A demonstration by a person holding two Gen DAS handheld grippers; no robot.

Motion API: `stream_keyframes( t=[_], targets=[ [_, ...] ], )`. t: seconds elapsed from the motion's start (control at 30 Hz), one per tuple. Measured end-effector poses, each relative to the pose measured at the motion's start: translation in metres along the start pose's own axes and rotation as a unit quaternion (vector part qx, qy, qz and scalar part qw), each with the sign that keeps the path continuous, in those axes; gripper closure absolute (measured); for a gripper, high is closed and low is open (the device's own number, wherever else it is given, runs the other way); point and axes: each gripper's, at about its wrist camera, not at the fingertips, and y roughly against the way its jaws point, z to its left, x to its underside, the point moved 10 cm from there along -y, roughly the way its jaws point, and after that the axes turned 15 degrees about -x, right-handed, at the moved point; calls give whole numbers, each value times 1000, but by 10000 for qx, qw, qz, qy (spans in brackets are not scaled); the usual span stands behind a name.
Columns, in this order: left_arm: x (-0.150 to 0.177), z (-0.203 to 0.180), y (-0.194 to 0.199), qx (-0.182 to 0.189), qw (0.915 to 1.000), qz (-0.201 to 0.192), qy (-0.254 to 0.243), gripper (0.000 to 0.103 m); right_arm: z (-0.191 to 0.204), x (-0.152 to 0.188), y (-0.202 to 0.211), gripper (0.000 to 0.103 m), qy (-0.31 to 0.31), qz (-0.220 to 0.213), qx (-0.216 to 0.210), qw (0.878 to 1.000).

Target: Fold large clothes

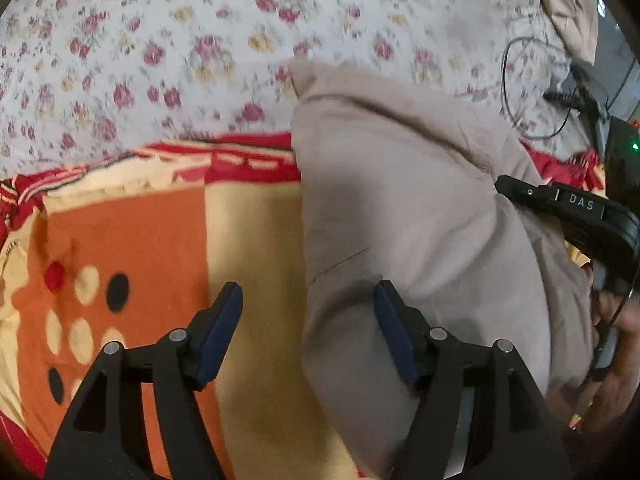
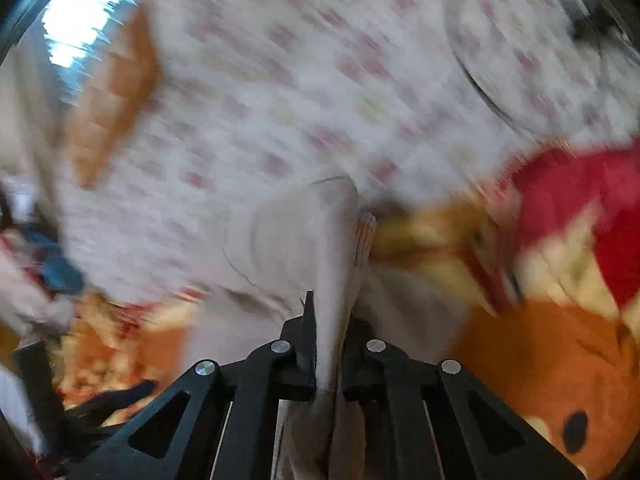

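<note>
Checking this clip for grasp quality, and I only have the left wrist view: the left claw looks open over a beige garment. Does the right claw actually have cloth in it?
Observer: Yes. In the right wrist view the right claw is shut on a fold of the beige garment, which runs up between its fingers.
Operator: Anything else caught in that pinch?
Observer: Not that I can see, though the view is badly blurred. The orange-and-red blanket lies to the right of the fingers, outside them.
Operator: What lies beyond the garment there?
Observer: The floral sheet, with a tan cloth piece at the upper left.
</note>
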Motion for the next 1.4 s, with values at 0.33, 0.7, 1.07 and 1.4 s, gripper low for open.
stream_keyframes(
  t=[0.33, 0.7, 1.07, 1.4],
  targets=[
    [8, 14, 30, 231, 9995, -178, 120, 36, 59, 19, 84, 45, 1185, 222, 304, 9922],
    [44, 22, 46, 228, 9995, -156, -134, 34, 60, 85, 88, 101, 1687, 602, 91, 9838],
    [28, 26, 57, 129, 9994, -299, -74, 30, 50, 63, 125, 88, 1508, 76, 430, 9876],
    [23, -6, 21, 257, 9997, -10, -12, 29, 103, -8, -19, 53, 1211, 330, -460, 9910]
  ],
)
